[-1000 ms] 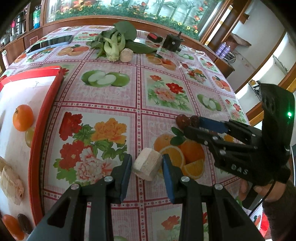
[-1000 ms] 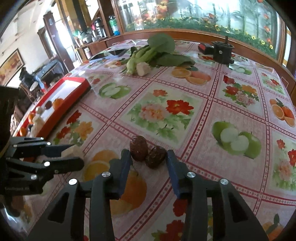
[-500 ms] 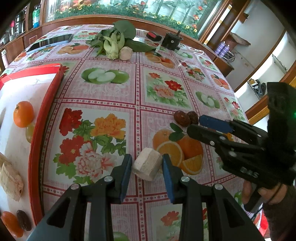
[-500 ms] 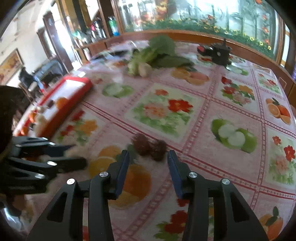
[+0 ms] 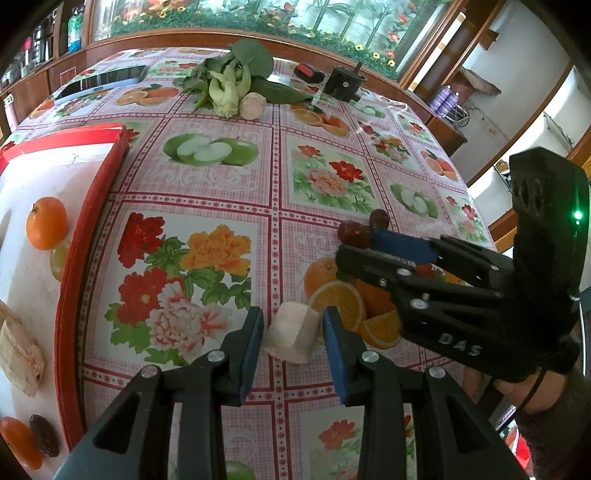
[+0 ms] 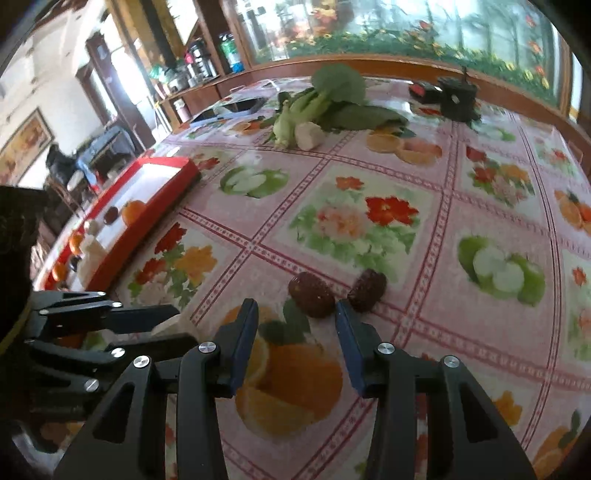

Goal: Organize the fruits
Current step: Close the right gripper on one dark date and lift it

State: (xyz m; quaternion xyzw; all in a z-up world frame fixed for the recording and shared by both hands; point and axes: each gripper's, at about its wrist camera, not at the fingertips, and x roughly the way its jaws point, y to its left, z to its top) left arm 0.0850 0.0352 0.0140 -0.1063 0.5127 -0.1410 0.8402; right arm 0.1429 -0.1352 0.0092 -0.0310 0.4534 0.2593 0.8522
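daylit room, wooden cabinets (image 6: pixel 207 96), flowered glass panel (image 5: pixel 295 18) behind.

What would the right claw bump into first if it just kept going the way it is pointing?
Probably the nearer of the two dark red dates, lying on the tablecloth just ahead of the right claw. Its open fingers reach beside it; depth is hard to judge.

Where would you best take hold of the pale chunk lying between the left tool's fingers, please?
Probably across the pale chunk's two side faces, coming down from above and behind as the left tool already does. It lies tilted on the tablecloth, its sides roughly facing the blue pads, which stand just clear of it.
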